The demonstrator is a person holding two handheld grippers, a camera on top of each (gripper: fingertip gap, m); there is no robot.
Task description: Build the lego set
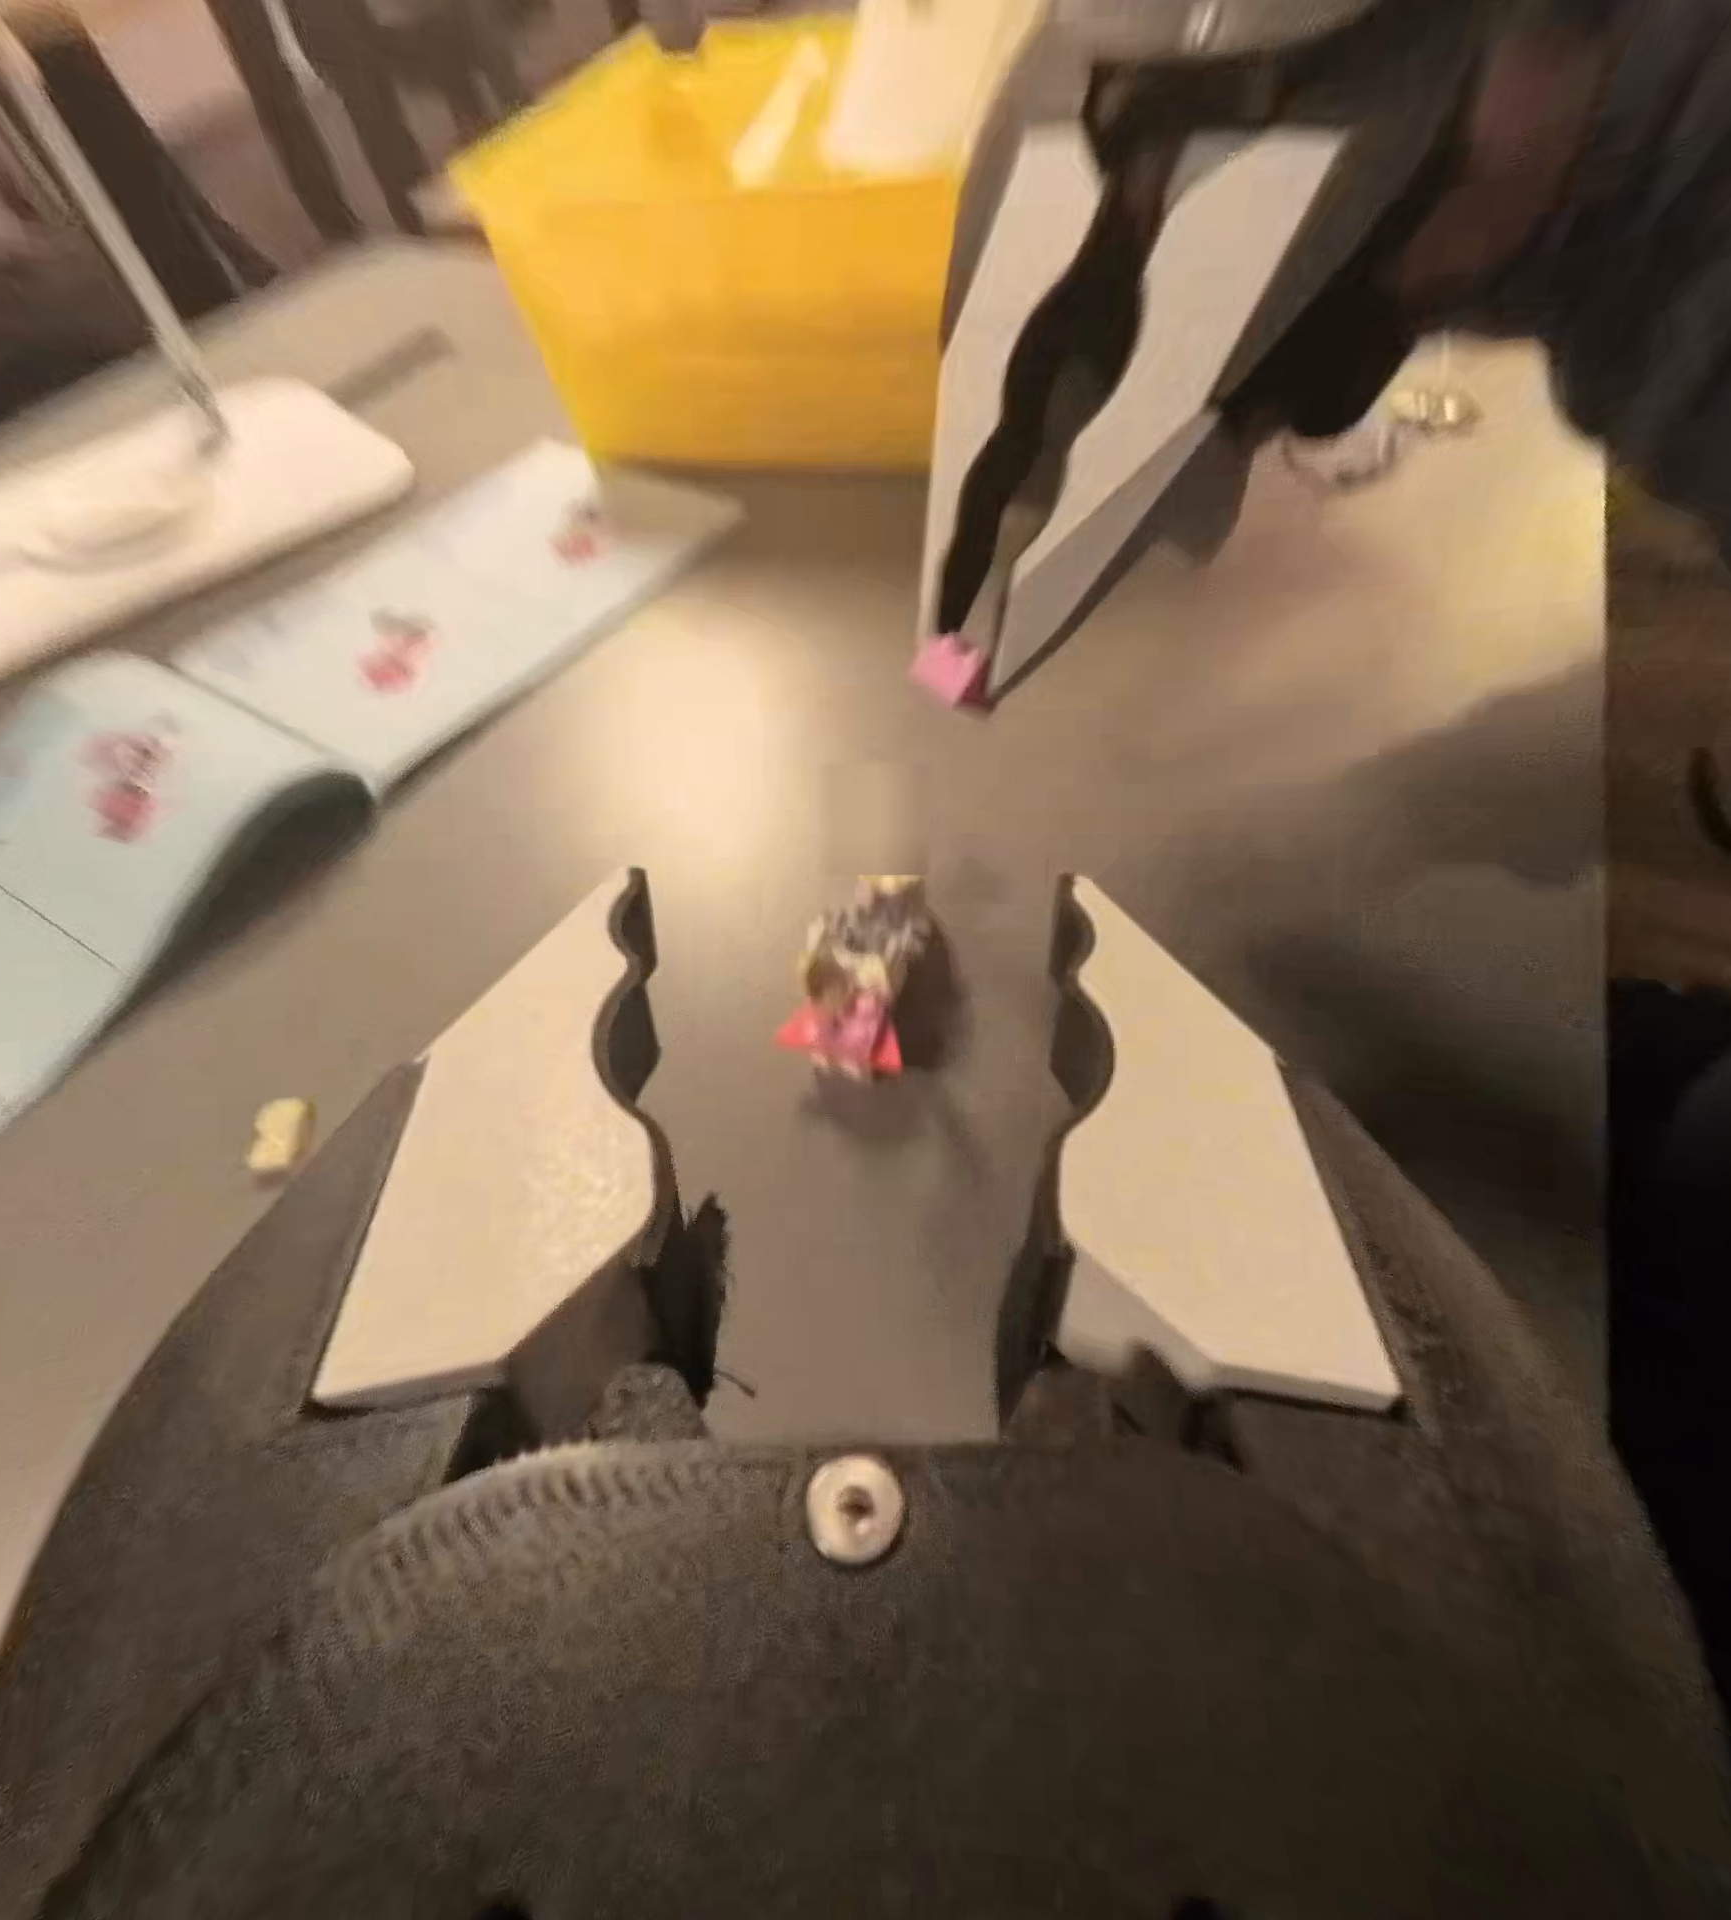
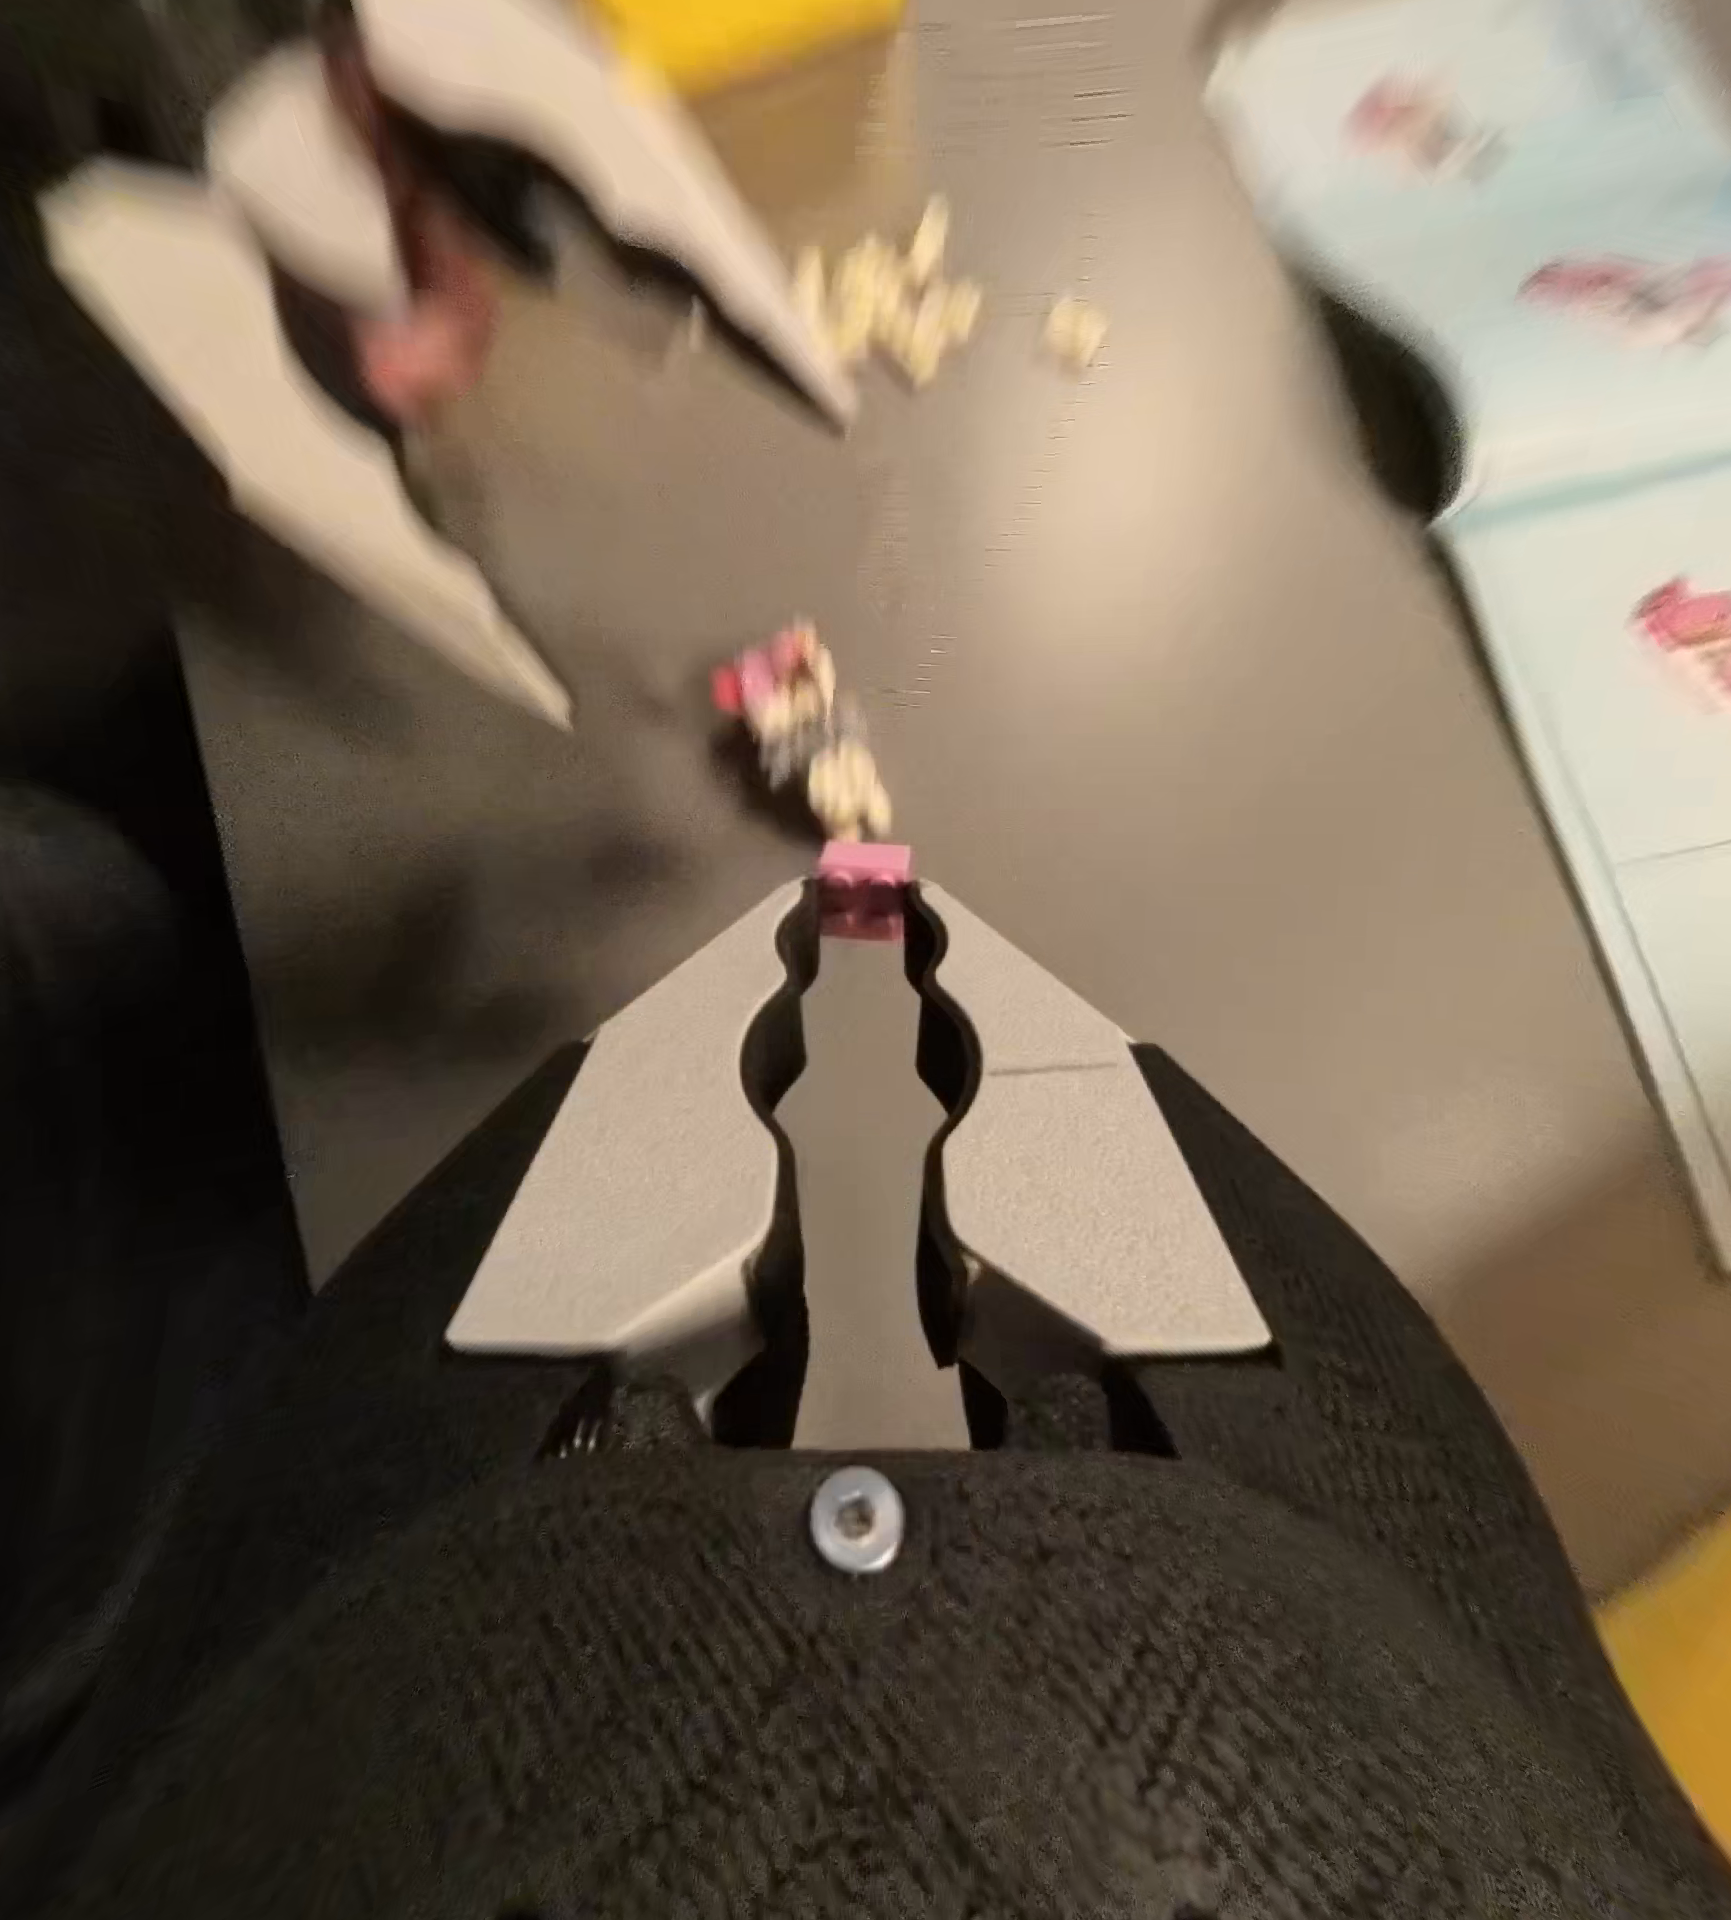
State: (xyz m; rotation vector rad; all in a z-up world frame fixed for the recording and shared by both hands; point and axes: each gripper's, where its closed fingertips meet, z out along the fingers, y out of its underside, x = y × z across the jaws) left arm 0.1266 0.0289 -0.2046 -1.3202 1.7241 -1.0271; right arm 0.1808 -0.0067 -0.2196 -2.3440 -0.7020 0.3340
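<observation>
My left gripper (image 1: 853,894) is wide open above the grey table. A small brick model (image 1: 856,982) in pink, red, tan and dark pieces stands on the table between its fingers, touching neither pad. My right gripper (image 2: 863,883) is shut on a small pink brick (image 2: 863,891), gripped at the fingertips. The left wrist view shows the same right gripper (image 1: 965,681) farther back with the pink brick (image 1: 947,673) at its tips. In the right wrist view the model (image 2: 799,717) lies just beyond the pink brick, and the open left gripper (image 2: 710,566) hangs up left of it.
A yellow bin (image 1: 736,301) stands at the back of the table. An open instruction booklet (image 1: 217,748) lies at left, with a white cloth (image 1: 144,509) behind it. One tan piece (image 1: 279,1135) lies near my left finger. Several tan pieces (image 2: 902,301) lie farther off in the right wrist view. Tip to tip, the grippers are about 7 centimeters apart.
</observation>
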